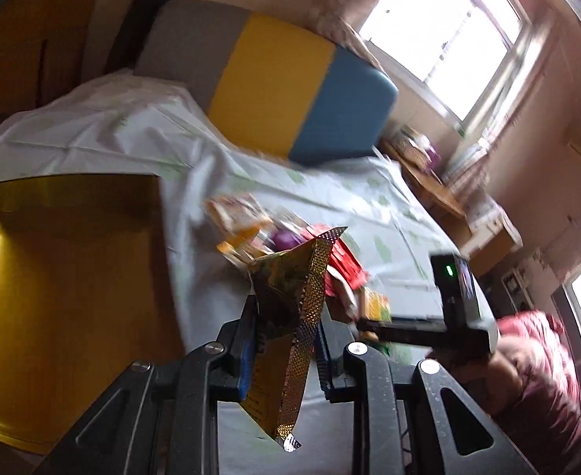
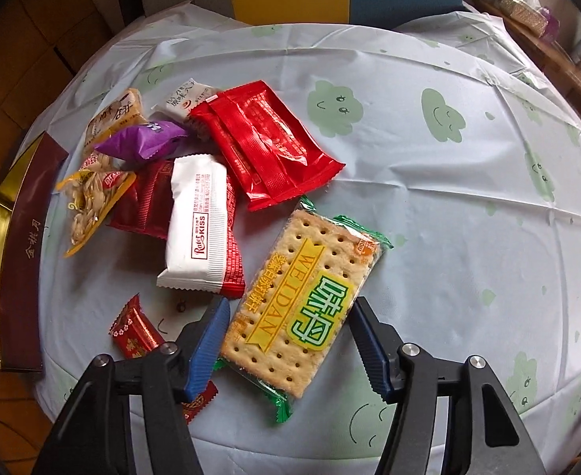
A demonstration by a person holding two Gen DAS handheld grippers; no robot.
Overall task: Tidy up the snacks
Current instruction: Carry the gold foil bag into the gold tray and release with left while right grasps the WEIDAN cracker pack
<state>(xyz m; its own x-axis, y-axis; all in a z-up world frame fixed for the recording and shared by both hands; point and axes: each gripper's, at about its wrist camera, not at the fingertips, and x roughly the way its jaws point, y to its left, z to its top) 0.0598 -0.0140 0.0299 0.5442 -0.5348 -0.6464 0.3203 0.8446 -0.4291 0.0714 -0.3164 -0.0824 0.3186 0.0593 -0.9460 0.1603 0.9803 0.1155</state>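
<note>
My left gripper (image 1: 286, 316) is shut on a gold foil snack packet (image 1: 290, 316) and holds it in the air above the table, beside an open gold box (image 1: 72, 277). My right gripper (image 2: 286, 316) is open, its jaws on either side of a green-edged cracker pack (image 2: 302, 301) that lies flat on the tablecloth. A pile of snacks lies to the left of it: a big red packet (image 2: 266, 142), a white packet (image 2: 197, 221), a purple one (image 2: 144, 140), a seed bag (image 2: 92, 202) and a small red candy (image 2: 136, 332). The right gripper also shows in the left wrist view (image 1: 373, 322).
The box's maroon wall (image 2: 25, 253) runs along the table's left edge. The pale cloth with green faces (image 2: 448, 198) covers the round table. A grey, yellow and blue chair back (image 1: 274, 83) stands behind it. A wooden side table (image 1: 428, 182) stands by the window.
</note>
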